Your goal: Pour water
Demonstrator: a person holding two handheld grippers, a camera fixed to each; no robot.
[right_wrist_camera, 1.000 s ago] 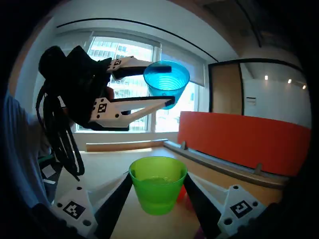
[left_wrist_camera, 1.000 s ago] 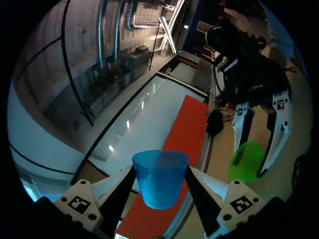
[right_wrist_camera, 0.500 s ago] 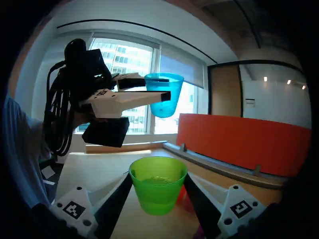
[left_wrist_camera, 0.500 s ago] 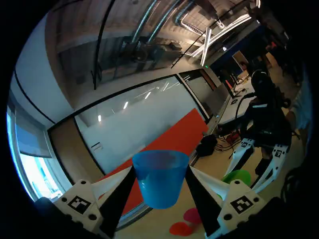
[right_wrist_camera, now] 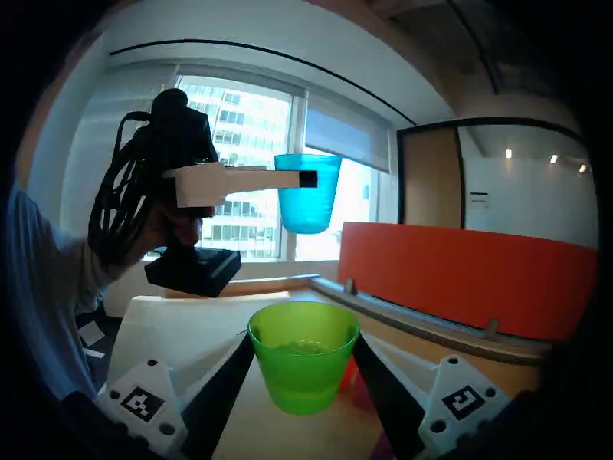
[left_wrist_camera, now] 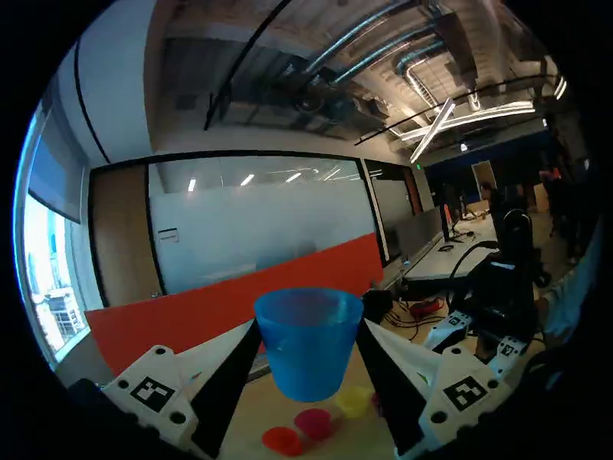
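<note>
Left gripper [left_wrist_camera: 308,330] is clamped on the blue translucent plastic cup [left_wrist_camera: 308,345], with a finger pressed on each side. The cup is upright, rim up, held in the air. Can't tell if it holds water: the wall is tinted and the camera sits below the rim. Right gripper [right_wrist_camera: 304,345] is clamped the same way on the green translucent plastic cup [right_wrist_camera: 304,364], also upright with its open mouth in view. A shallow layer of liquid seems to sit low inside, but the level is hard to read. The right gripper view gives the side-on geometry. The blue cup is higher than the green cup, farther off and well apart from it, against the bright window [right_wrist_camera: 253,146]. A person's hand [right_wrist_camera: 172,226] grips the left gripper's black handle. A black cable loop [right_wrist_camera: 111,215] hangs beside it, with a light-blue sleeve [right_wrist_camera: 38,299] below. The light wooden tabletop [right_wrist_camera: 191,333] lies under both cups, and an orange partition panel [right_wrist_camera: 475,276] runs along its far edge. The left gripper view gives the table below the blue cup, where three small cups sit close together: red cup [left_wrist_camera: 281,439], magenta cup [left_wrist_camera: 314,422], yellow cup [left_wrist_camera: 352,399]. Their contents are unreadable. It also shows the right gripper farther off, low on the right, plus ceiling pipes and strip lights [left_wrist_camera: 437,126].
</note>
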